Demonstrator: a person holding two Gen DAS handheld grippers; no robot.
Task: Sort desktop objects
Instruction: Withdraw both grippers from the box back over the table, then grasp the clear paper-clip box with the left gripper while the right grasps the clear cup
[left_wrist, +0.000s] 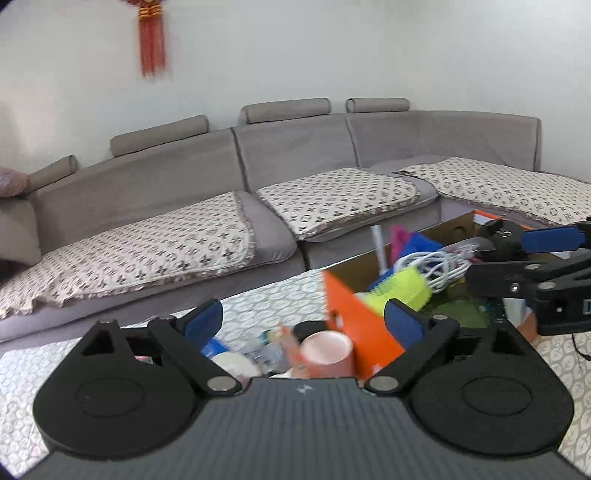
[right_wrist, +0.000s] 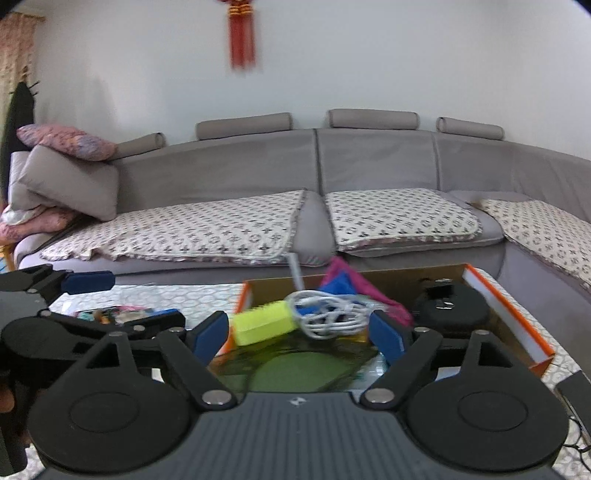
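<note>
An orange cardboard box (right_wrist: 509, 306) on the patterned table holds a yellow block (right_wrist: 264, 321), a coiled white cable (right_wrist: 328, 312), blue and pink cloth (right_wrist: 343, 280), a black round item (right_wrist: 452, 306) and a green sheet (right_wrist: 295, 369). My right gripper (right_wrist: 299, 332) is open and empty above the box's near side. My left gripper (left_wrist: 304, 321) is open and empty over loose items left of the box (left_wrist: 354, 317): a pink cup (left_wrist: 327, 350), a white round thing (left_wrist: 232, 363). The right gripper also shows in the left wrist view (left_wrist: 517, 251).
A grey sofa (right_wrist: 314, 173) with patterned cushions runs behind the table. Loose small items (right_wrist: 122, 314) lie on the tablecloth left of the box. A black cable (right_wrist: 576, 417) lies at the table's right edge.
</note>
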